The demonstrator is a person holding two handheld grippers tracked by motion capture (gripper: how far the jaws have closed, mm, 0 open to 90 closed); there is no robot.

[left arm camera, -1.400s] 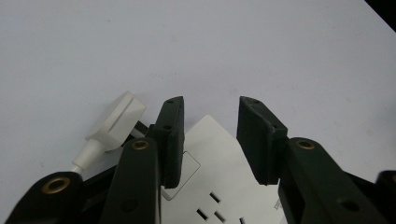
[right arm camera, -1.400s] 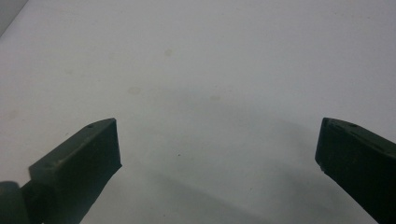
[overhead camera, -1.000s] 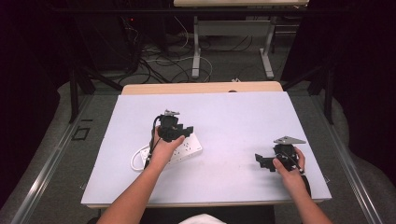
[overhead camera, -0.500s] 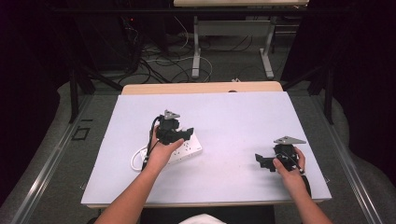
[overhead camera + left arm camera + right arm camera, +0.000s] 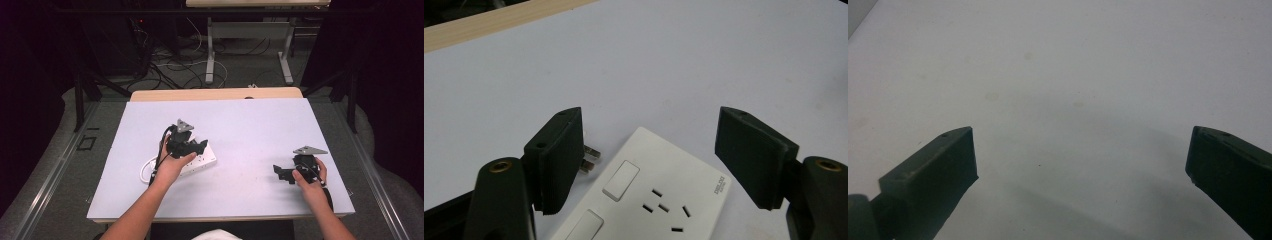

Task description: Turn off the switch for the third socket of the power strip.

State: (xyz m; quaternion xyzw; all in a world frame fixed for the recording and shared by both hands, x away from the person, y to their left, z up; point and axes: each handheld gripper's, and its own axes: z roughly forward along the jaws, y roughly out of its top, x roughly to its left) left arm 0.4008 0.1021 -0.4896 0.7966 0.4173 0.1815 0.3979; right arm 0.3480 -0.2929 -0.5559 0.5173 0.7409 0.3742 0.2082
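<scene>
White power strip [image 5: 644, 200] lies on the worktop [image 5: 250, 125] under the left hand-held gripper [image 5: 649, 155], whose jaws have just been opening and stand wide, unclamped; the right hand-held gripper [image 5: 1080, 165] gapes wide over bare worktop.

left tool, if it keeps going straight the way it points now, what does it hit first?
Probably the white power strip: it lies right below and ahead of the left tool, whose jaws have just been opening and stand apart over it, no pad touching. A metal plug sits beside the left pad. Depth is unclear.

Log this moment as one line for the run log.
left gripper: open, jaws just widening over white power strip, no grip | plug: beside left jaw | right gripper: open over bare table
</scene>
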